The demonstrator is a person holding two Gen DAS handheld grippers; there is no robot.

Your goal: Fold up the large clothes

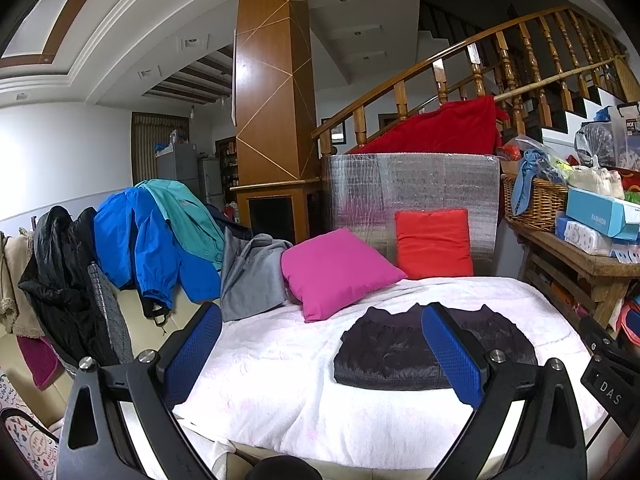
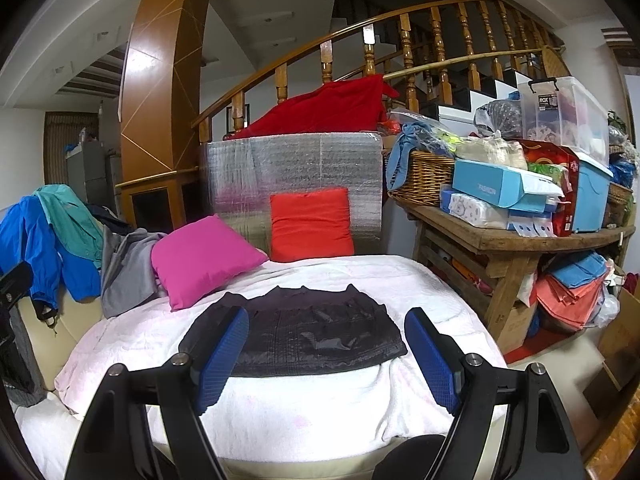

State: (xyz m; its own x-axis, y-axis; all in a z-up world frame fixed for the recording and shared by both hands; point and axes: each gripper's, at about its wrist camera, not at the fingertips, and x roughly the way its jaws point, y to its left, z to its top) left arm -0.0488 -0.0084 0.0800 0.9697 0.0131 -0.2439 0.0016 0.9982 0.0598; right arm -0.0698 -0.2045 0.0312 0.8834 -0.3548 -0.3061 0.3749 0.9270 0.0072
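My left gripper [image 1: 322, 350] and right gripper [image 2: 326, 354] hover with jaws released, grasping nothing; the folded dark jacket [image 2: 304, 330] lies beyond them on the white blanket [image 2: 280, 412], apparently finished.

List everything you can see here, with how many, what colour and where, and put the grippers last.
folded garment: one, black, lying flat on the white blanket
blanket: one, white, covering the bed
cushions: two, pink cushion tilted at the blanket's far left, red cushion upright against the silver sheet
silver sheet: one, standing behind the bed
red cloth: one, draped over the top of the silver sheet
jackets: blue jacket, teal jacket, grey garment and black jacket, heaped left of the bed
wicker basket: one, brown, on the wooden table to the right
left gripper: open, holding nothing
right gripper: open, holding nothing
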